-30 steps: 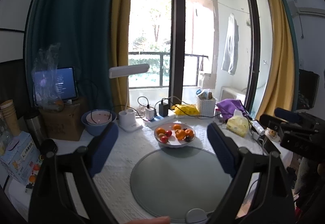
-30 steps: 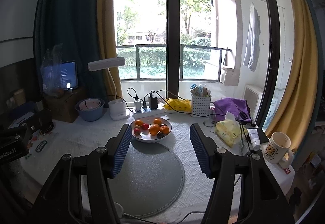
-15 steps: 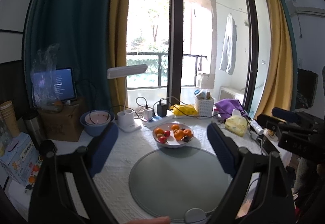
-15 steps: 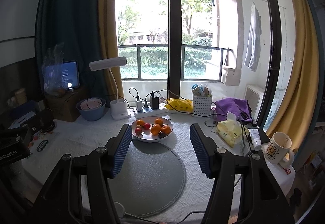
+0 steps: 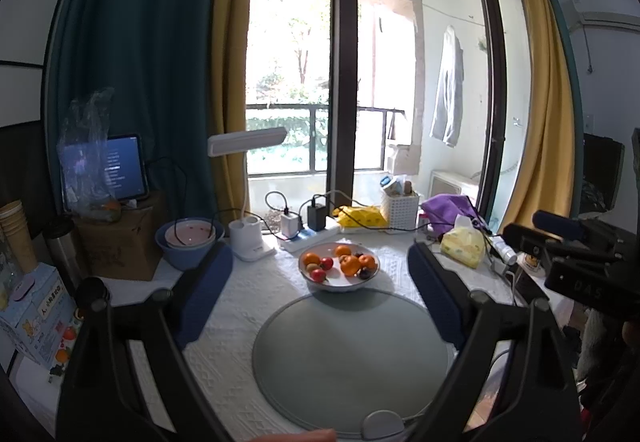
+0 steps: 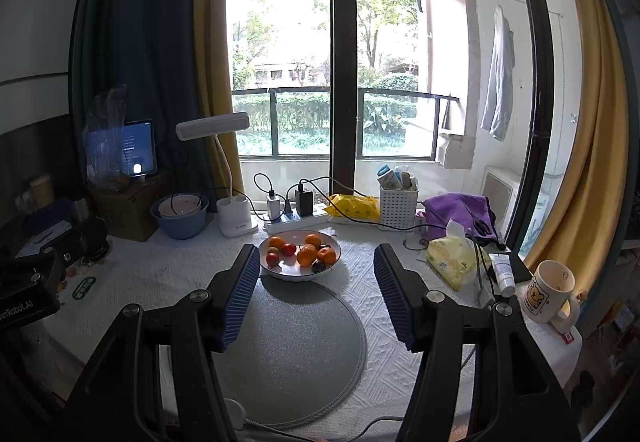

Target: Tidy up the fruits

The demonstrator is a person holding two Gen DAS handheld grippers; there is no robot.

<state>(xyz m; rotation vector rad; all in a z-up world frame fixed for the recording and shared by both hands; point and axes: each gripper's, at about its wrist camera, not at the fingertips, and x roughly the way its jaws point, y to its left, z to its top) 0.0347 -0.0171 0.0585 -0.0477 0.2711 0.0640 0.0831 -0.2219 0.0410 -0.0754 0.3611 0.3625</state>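
Observation:
A white bowl [image 5: 338,282] [image 6: 298,273] stands at the far edge of a round grey mat [image 5: 352,354] [image 6: 296,350]. It holds several oranges [image 5: 350,266] [image 6: 307,256], small red fruits [image 5: 319,274] [image 6: 289,249] and a dark fruit [image 5: 364,273]. My left gripper [image 5: 320,274] is open and empty, held above the mat short of the bowl. My right gripper [image 6: 314,266] is also open and empty, above the mat just short of the bowl.
At the back of the white tablecloth stand a blue bowl with a pink one inside [image 5: 188,244], a white lamp [image 5: 250,242], a power strip with chargers [image 6: 296,215], a white basket [image 6: 398,201], a yellow tissue pack [image 6: 454,258] and a mug [image 6: 550,292]. A cardboard box [image 5: 120,238] is at the left.
Both grippers have drifted slightly, so the bowl sits a little to the left in the left view and a little nearer in the right view. Both stay open.

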